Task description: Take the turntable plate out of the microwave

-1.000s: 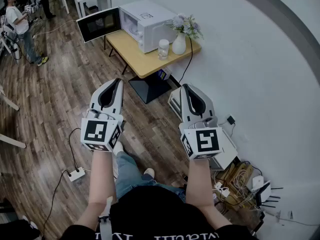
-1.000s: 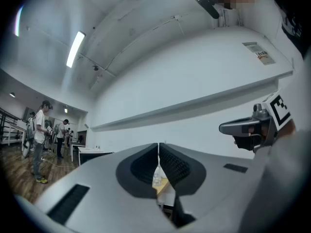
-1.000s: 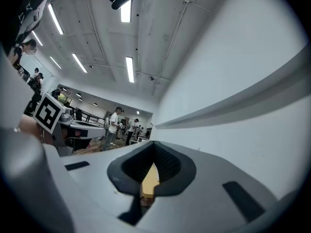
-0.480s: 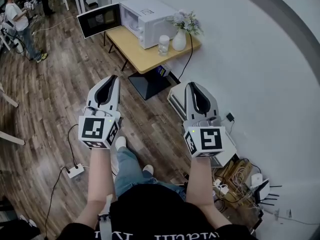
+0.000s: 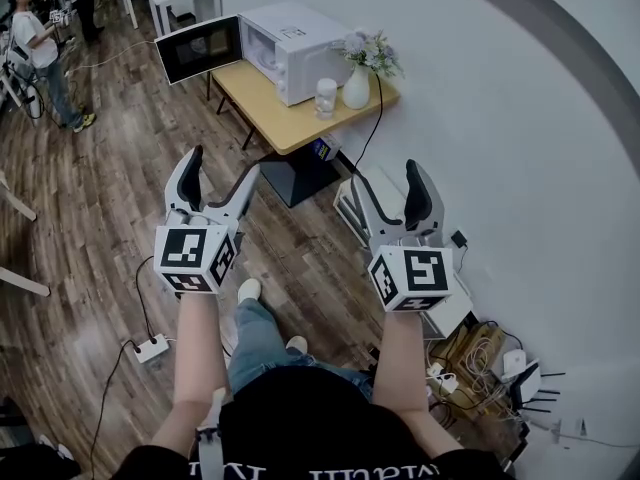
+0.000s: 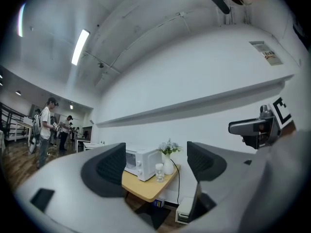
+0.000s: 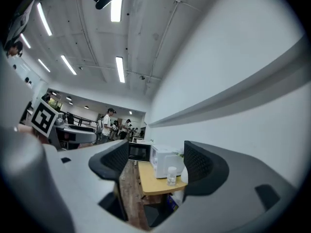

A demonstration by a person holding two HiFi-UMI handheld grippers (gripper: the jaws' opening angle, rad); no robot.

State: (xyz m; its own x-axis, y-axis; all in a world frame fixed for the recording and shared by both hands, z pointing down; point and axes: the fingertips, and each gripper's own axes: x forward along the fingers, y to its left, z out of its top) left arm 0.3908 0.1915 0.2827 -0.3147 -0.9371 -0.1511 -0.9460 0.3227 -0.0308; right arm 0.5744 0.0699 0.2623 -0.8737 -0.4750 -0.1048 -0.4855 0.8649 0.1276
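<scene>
Seen from the head, the left tool (image 5: 222,163) and right tool (image 5: 385,176), both empty with jaws just opened wide, hang mid-frame well short of the open-doored microwave (image 5: 290,48) on the table (image 5: 290,123) at upper centre, its plate unseen inside, left tool nearer its mouth.

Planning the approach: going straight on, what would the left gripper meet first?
The left gripper, jaws just opened, holds nothing. Free air, then probably the jar on the table; depth unclear.
</scene>
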